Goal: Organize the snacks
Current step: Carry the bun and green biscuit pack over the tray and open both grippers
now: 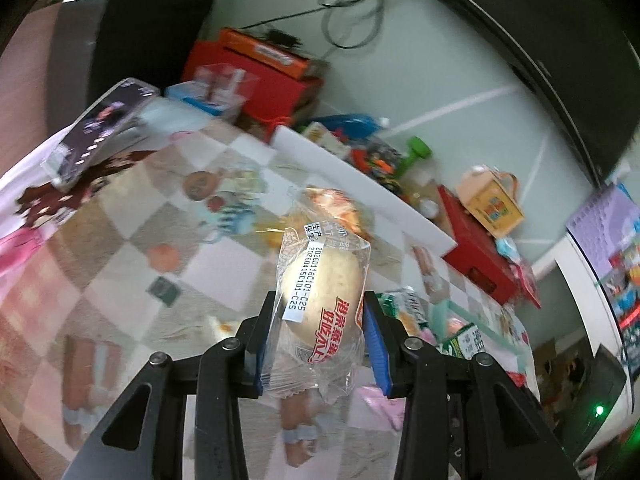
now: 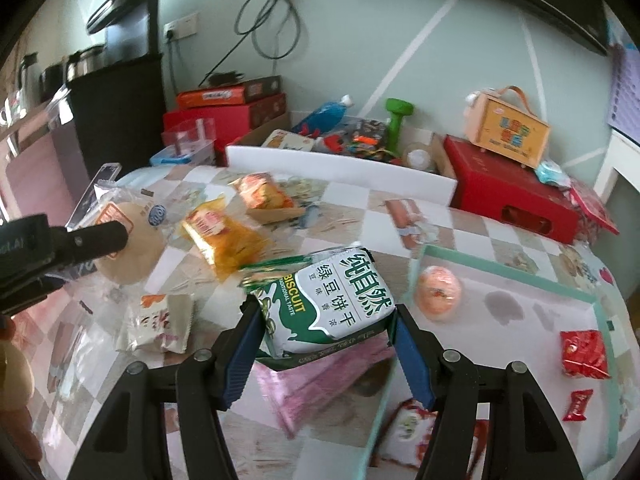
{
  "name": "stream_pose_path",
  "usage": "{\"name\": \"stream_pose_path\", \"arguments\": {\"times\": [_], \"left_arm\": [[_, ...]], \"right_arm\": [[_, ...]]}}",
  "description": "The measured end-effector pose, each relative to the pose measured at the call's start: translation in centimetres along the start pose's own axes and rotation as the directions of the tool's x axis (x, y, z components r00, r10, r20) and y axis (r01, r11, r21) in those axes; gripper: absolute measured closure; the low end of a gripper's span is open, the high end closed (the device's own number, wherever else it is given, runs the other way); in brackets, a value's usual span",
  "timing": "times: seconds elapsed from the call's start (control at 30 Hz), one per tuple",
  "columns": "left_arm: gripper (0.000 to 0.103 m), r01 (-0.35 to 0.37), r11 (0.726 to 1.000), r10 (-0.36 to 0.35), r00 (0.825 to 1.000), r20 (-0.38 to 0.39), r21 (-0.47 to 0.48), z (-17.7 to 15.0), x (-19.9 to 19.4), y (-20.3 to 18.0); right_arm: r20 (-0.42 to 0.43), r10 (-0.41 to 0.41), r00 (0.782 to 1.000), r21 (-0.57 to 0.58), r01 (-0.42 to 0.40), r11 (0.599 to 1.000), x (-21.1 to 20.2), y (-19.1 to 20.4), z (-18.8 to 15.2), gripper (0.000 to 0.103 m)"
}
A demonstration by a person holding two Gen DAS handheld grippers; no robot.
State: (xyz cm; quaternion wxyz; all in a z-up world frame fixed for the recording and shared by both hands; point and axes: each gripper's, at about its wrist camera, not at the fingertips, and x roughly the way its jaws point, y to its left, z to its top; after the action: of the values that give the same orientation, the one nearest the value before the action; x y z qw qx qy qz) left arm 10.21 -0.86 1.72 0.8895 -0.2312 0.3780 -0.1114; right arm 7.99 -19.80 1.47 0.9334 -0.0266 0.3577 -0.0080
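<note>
A glossy clear plastic wrapper (image 1: 320,300) is crinkling around the bun; the biscuit pack (image 2: 324,308) is shining like smooth foil; beneath it, the checked tablecloth (image 2: 352,208) is possibly looking matt.

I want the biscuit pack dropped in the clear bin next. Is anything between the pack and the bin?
Nothing visible: the biscuit pack in the right gripper hangs beside the bin's near wall, with open space inside.

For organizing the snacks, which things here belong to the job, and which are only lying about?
Belonging to the job:
- wrapped bun in the left gripper
- green biscuit pack in the right gripper
- yellow snack packet
- clear bin

Only lying about:
- green dumbbell
- red box
- cable
</note>
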Motion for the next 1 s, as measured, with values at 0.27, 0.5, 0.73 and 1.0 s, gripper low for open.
{"name": "stream_pose_path", "arguments": {"times": [0.27, 0.5, 0.73, 1.0], "left_arm": [[0.062, 0.097, 0.990, -0.092, 0.995, -0.048, 0.106, -0.8, 1.6, -4.8], [0.062, 0.182, 0.955, -0.164, 0.982, -0.091, 0.234, -2.6, 2.6, -10.1], [0.062, 0.254, 0.913, -0.206, 0.962, -0.178, 0.320, -4.9, 4.4, -14.4], [0.062, 0.299, 0.874, -0.211, 0.944, -0.255, 0.382, -7.5, 6.6, -17.5]], "right_arm": [[0.021, -0.094, 0.995, 0.125, 0.091, 0.988, -1.6, -5.8, 0.0, 0.036], [0.002, -0.220, 0.976, 0.293, 0.210, 0.933, -3.8, -13.5, -1.4, 0.036], [-0.045, -0.306, 0.951, 0.403, 0.298, 0.865, -5.5, -19.1, -3.4, 0.036], [-0.091, -0.303, 0.949, 0.429, 0.312, 0.848, -5.0, -20.6, -4.6, 0.036]]}}
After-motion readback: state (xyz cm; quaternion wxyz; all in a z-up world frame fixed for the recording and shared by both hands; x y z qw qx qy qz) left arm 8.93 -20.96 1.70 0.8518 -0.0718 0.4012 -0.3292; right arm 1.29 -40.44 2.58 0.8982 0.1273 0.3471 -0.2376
